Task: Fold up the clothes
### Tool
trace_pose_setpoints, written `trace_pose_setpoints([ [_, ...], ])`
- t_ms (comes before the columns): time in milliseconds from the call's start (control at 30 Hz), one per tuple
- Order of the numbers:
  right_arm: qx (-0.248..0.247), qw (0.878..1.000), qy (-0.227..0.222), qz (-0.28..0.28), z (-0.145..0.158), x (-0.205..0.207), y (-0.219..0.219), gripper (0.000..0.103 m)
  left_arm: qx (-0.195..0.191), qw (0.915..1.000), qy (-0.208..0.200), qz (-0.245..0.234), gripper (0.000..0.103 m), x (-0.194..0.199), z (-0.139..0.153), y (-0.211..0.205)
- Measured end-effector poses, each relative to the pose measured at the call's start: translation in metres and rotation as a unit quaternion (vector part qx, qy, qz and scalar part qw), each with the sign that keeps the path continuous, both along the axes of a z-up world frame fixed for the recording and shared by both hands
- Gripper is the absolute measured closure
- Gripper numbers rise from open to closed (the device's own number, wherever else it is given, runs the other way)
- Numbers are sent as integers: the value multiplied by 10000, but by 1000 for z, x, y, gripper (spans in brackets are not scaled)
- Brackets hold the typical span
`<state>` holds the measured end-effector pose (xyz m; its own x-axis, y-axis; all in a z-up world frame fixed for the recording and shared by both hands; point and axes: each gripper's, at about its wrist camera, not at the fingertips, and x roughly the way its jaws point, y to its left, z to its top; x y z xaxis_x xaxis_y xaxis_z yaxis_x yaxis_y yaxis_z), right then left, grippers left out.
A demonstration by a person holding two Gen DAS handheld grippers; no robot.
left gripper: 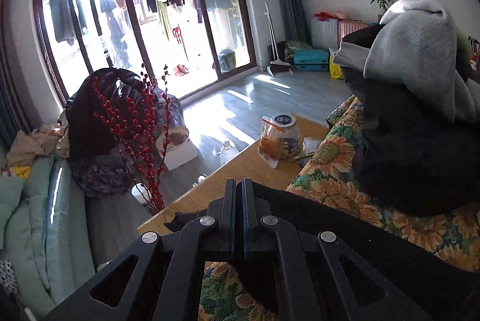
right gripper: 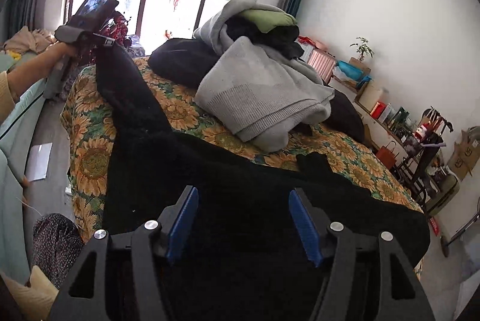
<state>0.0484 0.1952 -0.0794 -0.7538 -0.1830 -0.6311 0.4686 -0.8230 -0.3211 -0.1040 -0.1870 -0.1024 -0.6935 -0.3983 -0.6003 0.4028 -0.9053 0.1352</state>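
A black garment [right gripper: 180, 165] lies spread over the sunflower-patterned cloth [right gripper: 90, 152] that covers the table. One end of it is drawn up and taut toward my left gripper [right gripper: 109, 43], held in a person's hand at the far left. In the left wrist view that gripper [left gripper: 239, 186] is shut, with the black garment [left gripper: 300, 201] running off to its right. My right gripper [right gripper: 243, 201] stands open just above the near part of the garment, its blue pads [right gripper: 183, 219] wide apart. Behind lies a pile with a grey sweater [right gripper: 258, 92], a green garment [right gripper: 267, 17] and dark clothes.
A snack bag [left gripper: 270, 140] and a jar [left gripper: 289, 131] stand on the bare wooden table end [left gripper: 240, 168]. Red berry branches [left gripper: 135, 125] rise beside a pale green sofa [left gripper: 36, 216]. A white sheet [right gripper: 39, 157] lies on the floor. A cluttered low shelf [right gripper: 390, 116] lines the right wall.
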Motion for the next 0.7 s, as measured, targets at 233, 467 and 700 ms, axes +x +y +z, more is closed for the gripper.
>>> trace_pose_setpoints([
  [233, 533, 9903, 190, 1268, -9, -7, -99, 38, 1023, 9934, 497, -148, 100, 21, 47, -13],
  [467, 1400, 9776, 27, 1571, -39, -38, -171, 57, 1457, 9867, 718, -59, 100, 38, 66, -23],
  [700, 886, 9843, -264, 1504, -21, -37, -153, 91, 1670, 9832, 732, 10, 100, 57, 75, -31],
])
